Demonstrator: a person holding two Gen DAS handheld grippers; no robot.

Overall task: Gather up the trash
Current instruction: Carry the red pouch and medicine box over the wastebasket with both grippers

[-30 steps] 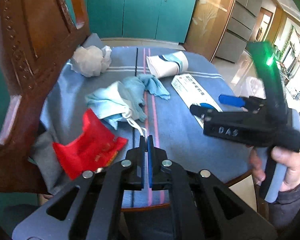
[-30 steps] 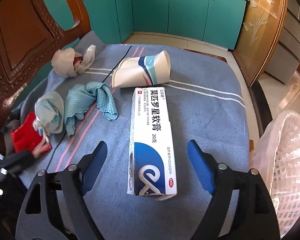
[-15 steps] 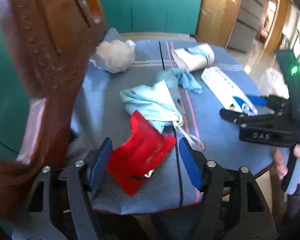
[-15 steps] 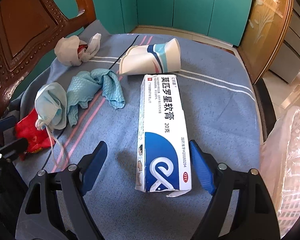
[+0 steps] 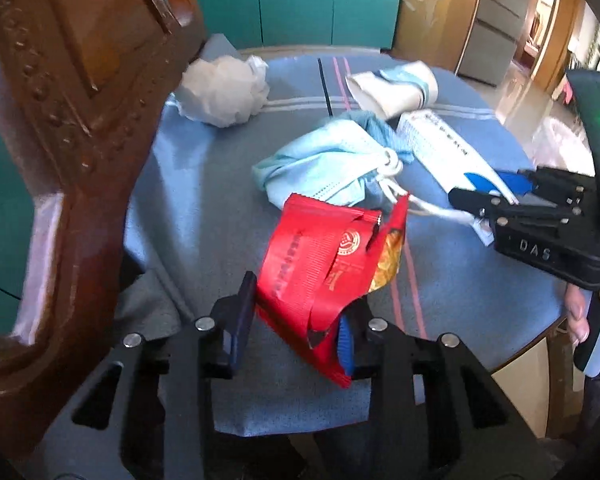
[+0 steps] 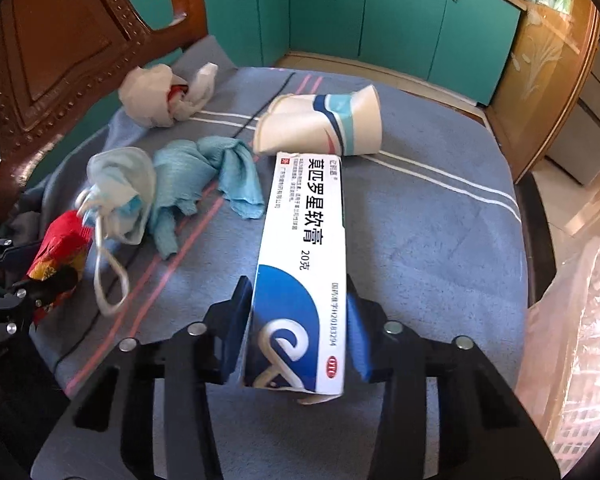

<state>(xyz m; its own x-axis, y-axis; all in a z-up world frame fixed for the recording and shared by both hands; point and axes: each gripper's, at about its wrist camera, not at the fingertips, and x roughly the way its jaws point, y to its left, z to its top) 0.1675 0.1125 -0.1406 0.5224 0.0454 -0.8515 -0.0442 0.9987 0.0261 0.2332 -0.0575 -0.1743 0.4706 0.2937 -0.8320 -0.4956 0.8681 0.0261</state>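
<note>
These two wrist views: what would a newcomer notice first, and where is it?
First, the red wrapper, crumpled between the closing jaws of the left gripper near the table edge. Next, the white and blue medicine box, lying lengthwise between the closing jaws of the right gripper. Behind them lie a face mask and a squashed paper cup.

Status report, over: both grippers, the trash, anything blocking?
Left gripper closing on red wrapper. Right gripper closing on ointment box. Mask loop beside wrapper.
</note>
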